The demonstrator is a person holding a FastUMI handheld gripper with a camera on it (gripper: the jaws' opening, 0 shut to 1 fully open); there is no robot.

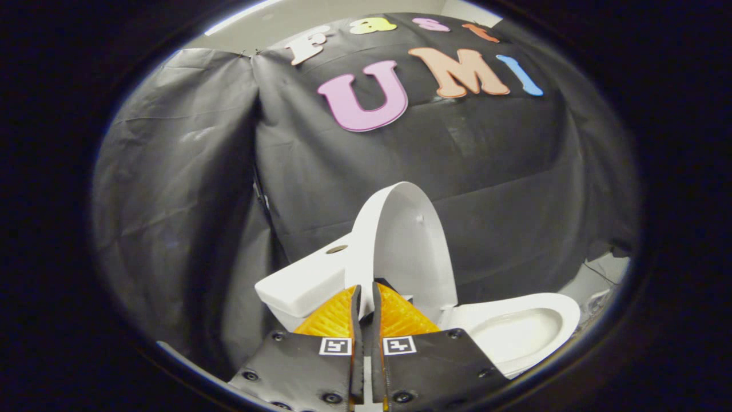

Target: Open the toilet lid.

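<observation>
The white toilet lid (407, 246) stands raised, almost upright, beside the white tank (306, 283). My gripper (366, 287) is at the lid's near edge. Its two fingers stand nearly together, and the thin white rim of the lid runs down between them, so both fingers press on it. To the right of the fingers, the seat and open bowl (517, 329) lie uncovered below the lid.
On top of the tank is a round flush button (336, 249). Black cloth walls (189, 217) close in behind and to the left of the toilet. A strip of pale floor (600, 280) lies beyond the bowl.
</observation>
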